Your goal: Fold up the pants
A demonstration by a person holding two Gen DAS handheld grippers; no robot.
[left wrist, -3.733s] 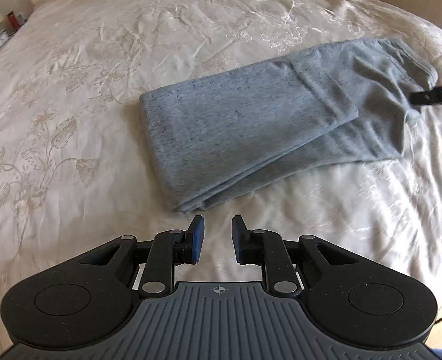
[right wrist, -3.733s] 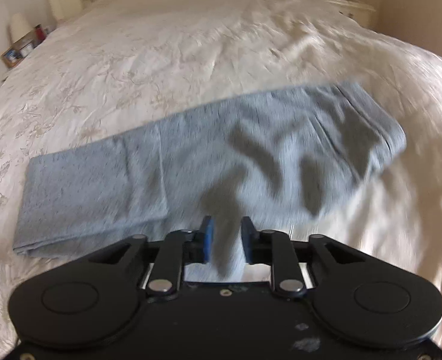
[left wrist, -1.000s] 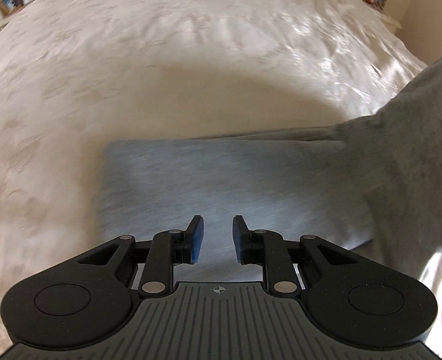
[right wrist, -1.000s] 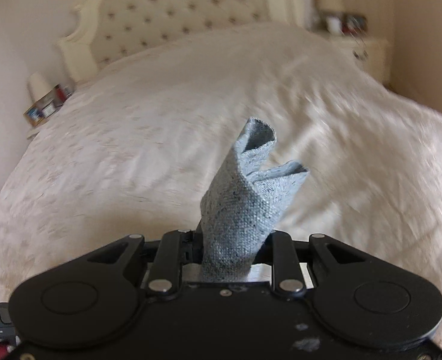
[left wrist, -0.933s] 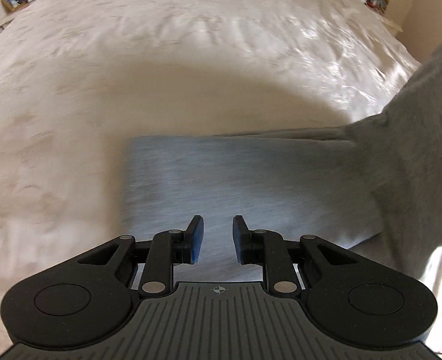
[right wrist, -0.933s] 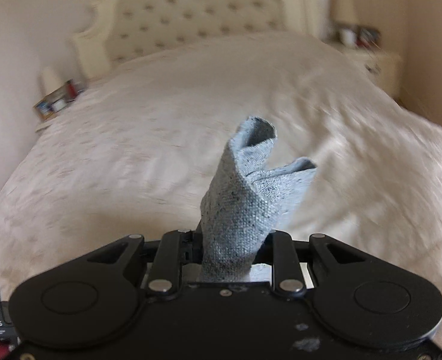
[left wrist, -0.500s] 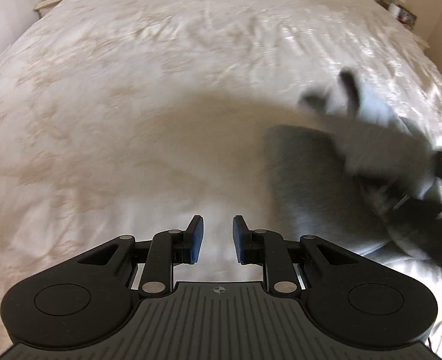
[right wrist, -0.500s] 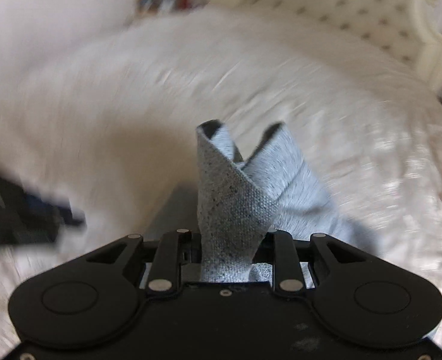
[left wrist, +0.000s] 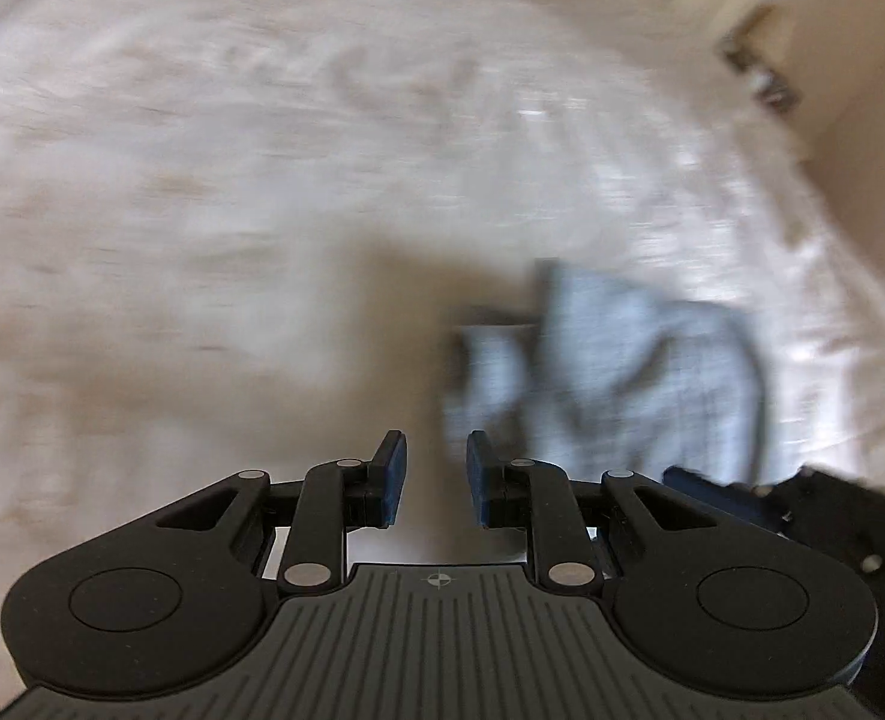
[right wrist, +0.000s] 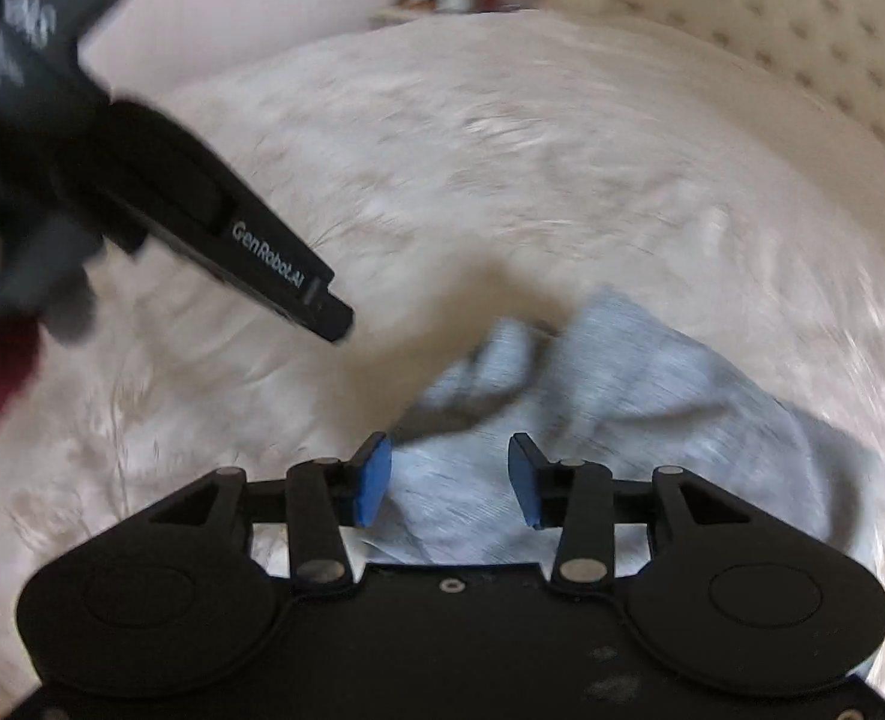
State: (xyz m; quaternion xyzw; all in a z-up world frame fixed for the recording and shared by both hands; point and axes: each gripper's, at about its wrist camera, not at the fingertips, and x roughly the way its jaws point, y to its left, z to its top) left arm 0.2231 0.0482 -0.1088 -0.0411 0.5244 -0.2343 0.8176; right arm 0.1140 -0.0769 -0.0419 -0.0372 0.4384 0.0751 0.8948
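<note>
Since the earlier frame the pants [right wrist: 610, 420] have left the right gripper [right wrist: 449, 477], whose jaws have just been opening; cloth lies beneath them, not pinched. The left gripper [left wrist: 430, 477] stands slightly parted, holding nothing. Pants rest bunched on the bed [right wrist: 502, 138], lower right of the right wrist view, centre right of the left. Judgement: the drop needs squaring, edges aligned and pressed flat. Grey-blue knit, rumpled, one flap raised; detail blurred.
</note>
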